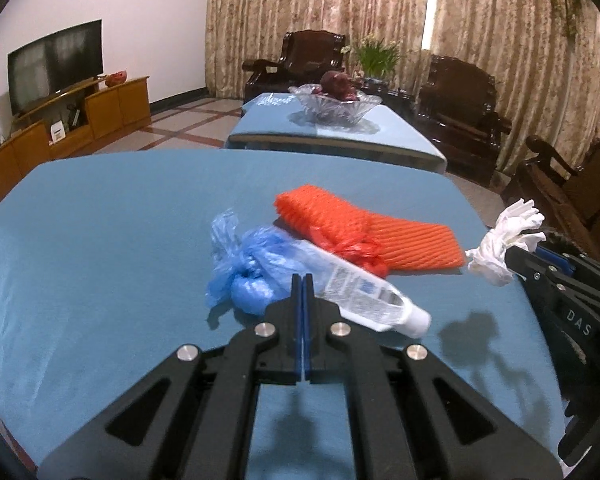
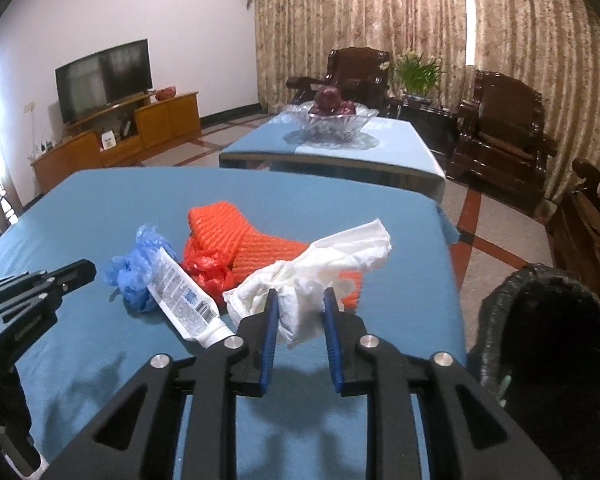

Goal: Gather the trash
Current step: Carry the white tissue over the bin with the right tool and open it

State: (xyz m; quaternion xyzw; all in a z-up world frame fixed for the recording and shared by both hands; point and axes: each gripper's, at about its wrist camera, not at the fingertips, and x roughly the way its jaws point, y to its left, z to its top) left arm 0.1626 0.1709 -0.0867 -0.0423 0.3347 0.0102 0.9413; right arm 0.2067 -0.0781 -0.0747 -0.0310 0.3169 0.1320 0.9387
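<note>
Trash still lies in a small heap near the middle of the table (image 2: 80,216), so by my judgement the job is in its early part. Going from left to right in the right wrist view: the left gripper (image 2: 85,270) enters at the left edge, and the left wrist view shows its jaws pressed together on nothing, just short of the heap. Next comes a crumpled blue plastic bag (image 2: 134,272), then a white tube (image 2: 182,298) lying across it with its cap toward the camera, then a knotted red bag (image 2: 208,272), then an orange foam net (image 2: 228,232) lying flat behind them. None of these four is picked up yet.

Right of centre, the right gripper (image 2: 300,308) is clamped on a wad of white tissue (image 2: 320,264), which looks lifted off the cloth. At the lower right of the frame stands a dark bin (image 2: 496,312) lined with a black bag, beside the table edge. I judge the tissue is meant for it; whether the bin already holds anything cannot be told.
</note>
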